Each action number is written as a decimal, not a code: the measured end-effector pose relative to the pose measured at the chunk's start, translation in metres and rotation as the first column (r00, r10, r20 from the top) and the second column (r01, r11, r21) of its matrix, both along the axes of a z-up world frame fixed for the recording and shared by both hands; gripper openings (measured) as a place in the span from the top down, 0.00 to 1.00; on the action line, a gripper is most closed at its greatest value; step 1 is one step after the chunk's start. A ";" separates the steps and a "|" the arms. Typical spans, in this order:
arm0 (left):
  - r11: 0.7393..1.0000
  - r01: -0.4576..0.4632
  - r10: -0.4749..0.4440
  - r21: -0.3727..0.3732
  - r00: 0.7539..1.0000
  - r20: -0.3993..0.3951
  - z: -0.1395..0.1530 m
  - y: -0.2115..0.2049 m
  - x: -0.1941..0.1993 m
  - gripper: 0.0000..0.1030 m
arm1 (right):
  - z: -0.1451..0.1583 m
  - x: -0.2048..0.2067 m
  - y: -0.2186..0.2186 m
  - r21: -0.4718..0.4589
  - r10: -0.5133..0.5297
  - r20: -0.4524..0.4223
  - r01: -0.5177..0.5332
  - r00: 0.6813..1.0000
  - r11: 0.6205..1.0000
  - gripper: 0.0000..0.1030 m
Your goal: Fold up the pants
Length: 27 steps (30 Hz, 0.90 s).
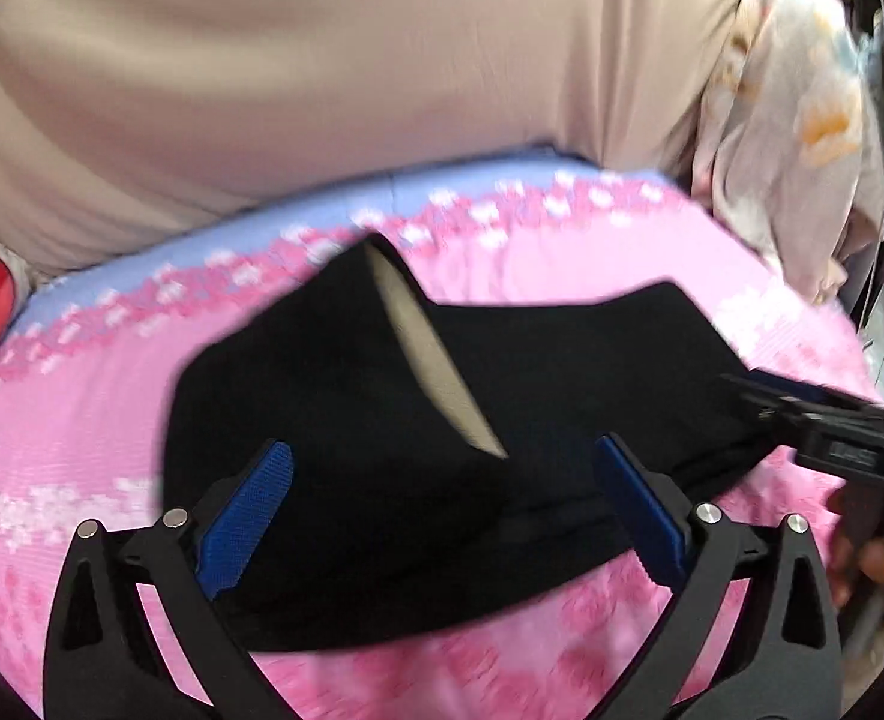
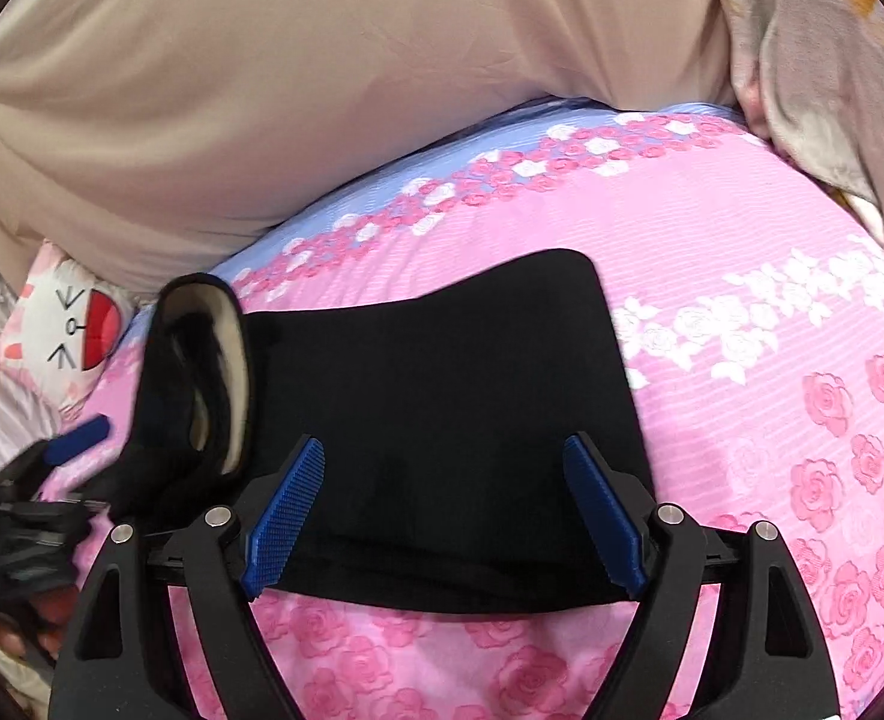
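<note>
The black pants (image 1: 381, 384) lie folded in a compact bundle on the pink rose-print bedsheet (image 1: 562, 648). A strip of their cream fleece lining (image 1: 435, 372) shows at a fold. My left gripper (image 1: 442, 447) hovers over the near edge of the bundle, jaws wide apart, with nothing pinched. In the right wrist view the pants (image 2: 442, 372) lie flat, with the lined end (image 2: 231, 360) curled up at the left. My right gripper (image 2: 445, 444) stands open above their near edge. Each gripper shows in the other's view: the right gripper (image 1: 832, 426) at the right edge, the left gripper (image 2: 51, 468) at the left.
A large beige cushion (image 2: 321, 90) fills the back of the bed. A pale flowered cloth (image 1: 802, 120) hangs at the right. A cartoon-face pillow (image 2: 75, 336) lies at the left. A hand (image 1: 880, 564) holds the right gripper's handle.
</note>
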<state>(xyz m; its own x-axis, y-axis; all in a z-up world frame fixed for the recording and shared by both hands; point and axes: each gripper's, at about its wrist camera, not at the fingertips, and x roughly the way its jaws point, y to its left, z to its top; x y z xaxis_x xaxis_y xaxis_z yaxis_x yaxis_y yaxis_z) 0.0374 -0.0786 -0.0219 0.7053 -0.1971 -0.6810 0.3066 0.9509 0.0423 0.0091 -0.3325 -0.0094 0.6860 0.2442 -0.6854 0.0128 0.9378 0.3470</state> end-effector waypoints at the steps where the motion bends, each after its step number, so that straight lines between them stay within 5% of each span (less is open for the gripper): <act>1: 1.000 -0.025 0.026 -0.017 0.999 0.019 0.010 0.014 -0.005 0.05 | 0.001 0.001 0.004 0.030 0.022 0.004 -0.022 1.000 0.999 0.22; 6: 0.972 -0.229 0.229 -0.050 0.973 0.000 0.023 0.082 0.000 0.05 | 0.000 0.027 0.055 0.205 0.234 0.021 -0.234 0.972 0.951 0.17; 11: 0.927 -0.374 0.374 0.005 0.927 -0.036 0.004 0.138 0.005 0.05 | -0.015 0.056 0.118 0.165 0.350 -0.056 -0.337 0.935 0.927 0.17; 14: 0.916 -0.400 0.400 0.011 0.914 -0.059 -0.006 0.158 0.003 0.05 | -0.026 0.065 0.142 0.239 0.383 -0.059 -0.360 0.922 0.902 0.16; 15: 0.915 -0.404 0.404 0.010 0.912 -0.070 -0.010 0.163 0.003 0.05 | -0.026 0.067 0.148 0.244 0.380 -0.052 -0.357 0.924 0.902 0.19; 17: 0.913 -0.409 0.408 0.003 0.909 -0.083 -0.015 0.172 0.003 0.05 | -0.028 0.070 0.161 0.215 0.367 -0.045 -0.350 0.929 0.912 0.52; 18: 0.913 -0.408 0.407 -0.001 0.910 -0.085 -0.016 0.174 0.004 0.05 | -0.029 0.072 0.166 0.219 0.376 -0.056 -0.356 0.925 0.908 0.76; 24: 0.914 -0.404 0.402 -0.048 0.915 -0.041 0.005 0.173 0.005 0.05 | 0.022 0.065 0.161 0.272 0.392 0.080 -0.399 0.916 0.876 0.84; 27: 0.926 -0.372 0.372 -0.071 0.928 -0.008 0.017 0.161 0.004 0.05 | 0.064 0.044 0.125 0.227 0.334 0.181 -0.370 0.925 0.901 0.84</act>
<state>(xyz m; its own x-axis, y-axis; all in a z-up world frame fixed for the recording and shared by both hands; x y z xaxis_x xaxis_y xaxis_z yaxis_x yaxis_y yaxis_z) 0.0419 0.0828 -0.0046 0.7406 0.0327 -0.6712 -0.0696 0.9972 -0.0282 0.0534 -0.2075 0.0548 0.6040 0.6387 -0.4767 -0.3648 0.7533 0.5472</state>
